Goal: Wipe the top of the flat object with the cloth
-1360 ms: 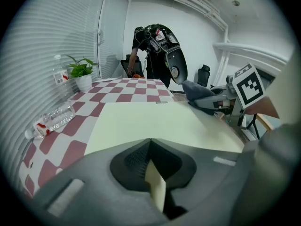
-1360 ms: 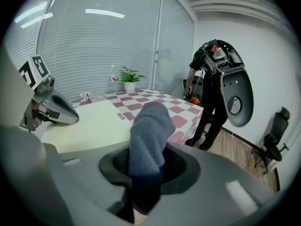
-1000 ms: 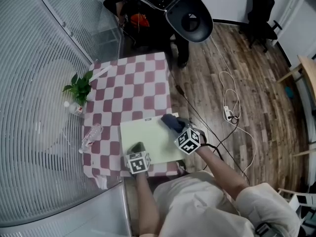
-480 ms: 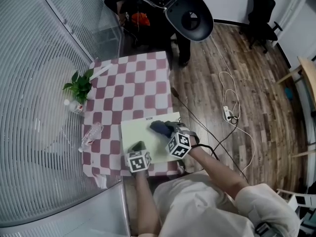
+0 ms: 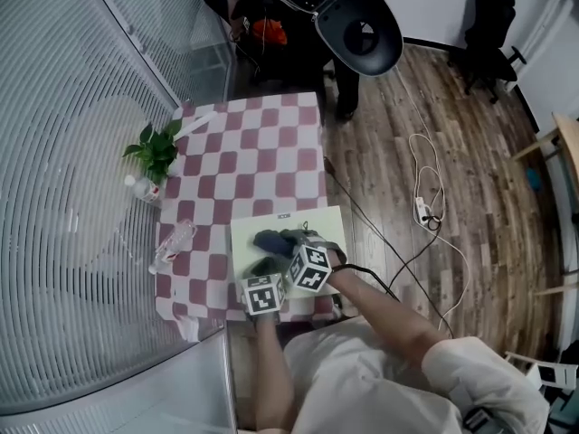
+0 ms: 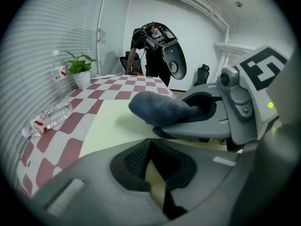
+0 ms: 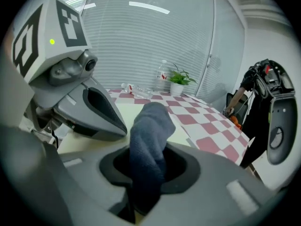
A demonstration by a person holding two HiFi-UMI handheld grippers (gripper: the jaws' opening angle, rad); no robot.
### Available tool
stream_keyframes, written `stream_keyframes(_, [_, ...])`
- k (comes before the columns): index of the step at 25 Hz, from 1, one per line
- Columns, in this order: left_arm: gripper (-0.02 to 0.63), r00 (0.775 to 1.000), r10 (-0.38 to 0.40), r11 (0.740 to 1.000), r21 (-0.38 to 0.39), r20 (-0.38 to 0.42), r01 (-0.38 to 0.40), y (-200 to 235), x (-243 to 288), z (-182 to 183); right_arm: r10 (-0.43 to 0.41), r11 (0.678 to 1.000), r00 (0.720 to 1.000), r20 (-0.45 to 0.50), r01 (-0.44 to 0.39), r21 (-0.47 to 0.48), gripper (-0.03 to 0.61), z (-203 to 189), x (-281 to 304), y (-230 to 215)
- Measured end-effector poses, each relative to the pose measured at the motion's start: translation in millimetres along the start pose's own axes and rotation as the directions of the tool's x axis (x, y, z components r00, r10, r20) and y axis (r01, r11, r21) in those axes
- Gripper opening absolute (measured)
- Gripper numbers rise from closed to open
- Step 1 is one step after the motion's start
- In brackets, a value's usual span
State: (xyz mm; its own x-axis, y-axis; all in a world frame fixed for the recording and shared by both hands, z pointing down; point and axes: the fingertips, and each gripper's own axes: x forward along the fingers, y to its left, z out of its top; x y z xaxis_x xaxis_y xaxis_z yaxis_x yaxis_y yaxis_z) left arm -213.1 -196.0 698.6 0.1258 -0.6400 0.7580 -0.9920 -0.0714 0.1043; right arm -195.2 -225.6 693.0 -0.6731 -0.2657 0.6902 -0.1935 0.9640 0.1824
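A pale yellow-green flat board (image 5: 312,226) lies at the near edge of the checkered table. My right gripper (image 5: 282,245) is shut on a dark blue cloth (image 5: 269,240), which rests on the board's left middle. The right gripper view shows the cloth (image 7: 149,126) sticking up out of the jaws over the board (image 7: 181,134). My left gripper (image 5: 261,269) sits at the board's near left edge, jaws closed on a pale strip of the board (image 6: 113,121). From the left gripper (image 6: 153,173), the cloth (image 6: 157,108) lies just ahead.
The red-and-white tablecloth (image 5: 262,152) carries a potted plant (image 5: 156,152), an upright water bottle (image 5: 143,188) and a crushed bottle lying flat (image 5: 172,242) along its left side. A person in dark clothes (image 5: 289,25) stands beyond the table. A cable (image 5: 425,206) trails on the wooden floor at the right.
My right gripper has dragged the cloth leftward and nearer across the board, from its far right part to beside the left gripper. The left gripper has kept its place.
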Motion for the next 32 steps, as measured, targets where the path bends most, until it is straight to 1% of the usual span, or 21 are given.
stream_keyframes(3, [0.008, 1.000, -0.017, 1.000, -0.007, -0.003, 0.017, 0, -1, 2, 0.022, 1.000, 1.000, 0.008, -0.022, -0.007, 0.106, 10, 8, 6])
stream_keyframes(8, [0.008, 0.999, -0.042, 0.999, 0.000, -0.014, 0.042, 1, 1, 1, 0.051, 0.999, 0.999, 0.011, -0.051, -0.016, 0.106, 14, 14, 7])
stream_keyframes(11, [0.008, 0.998, -0.056, 0.998, 0.016, -0.033, 0.057, -1, -5, -5, 0.056, 0.998, 0.998, 0.012, -0.056, -0.011, 0.107, 15, 13, 7])
stream_keyframes(13, [0.008, 0.998, -0.053, 0.998, 0.015, -0.033, 0.053, 2, -15, -12, 0.059, 0.998, 0.998, 0.013, -0.058, -0.009, 0.107, 14, 12, 7])
stream_keyframes(17, [0.008, 1.000, -0.016, 1.000, 0.000, -0.023, 0.016, 22, -35, -33, 0.058, 0.998, 0.998, 0.015, -0.058, -0.009, 0.107, 13, 13, 8])
stream_keyframes(19, [0.008, 1.000, -0.005, 1.000, -0.021, -0.009, 0.005, 29, -41, -39, 0.056, 0.998, 0.998, 0.012, -0.056, -0.011, 0.107, 13, 13, 7])
stream_keyframes(21, [0.008, 1.000, -0.006, 0.998, -0.055, 0.017, 0.007, 32, -41, -40, 0.054, 0.999, 0.999, 0.002, -0.054, -0.008, 0.107, 14, 14, 6])
stream_keyframes(26, [0.008, 0.998, -0.040, 0.995, -0.088, 0.044, 0.044, 34, -41, -41, 0.073, 0.997, 0.997, -0.010, -0.073, 0.006, 0.107, 24, 22, 11])
stream_keyframes(28, [0.008, 0.998, -0.042, 0.995, -0.090, 0.048, 0.047, 34, -41, -41, 0.082, 0.997, 0.997, -0.004, -0.082, -0.007, 0.107, 35, 31, 17])
stream_keyframes(32, [0.008, 0.998, -0.022, 0.997, -0.067, 0.060, 0.026, 32, -41, -42, 0.097, 0.995, 0.995, -0.005, -0.098, -0.025, 0.107, 55, 49, 27])
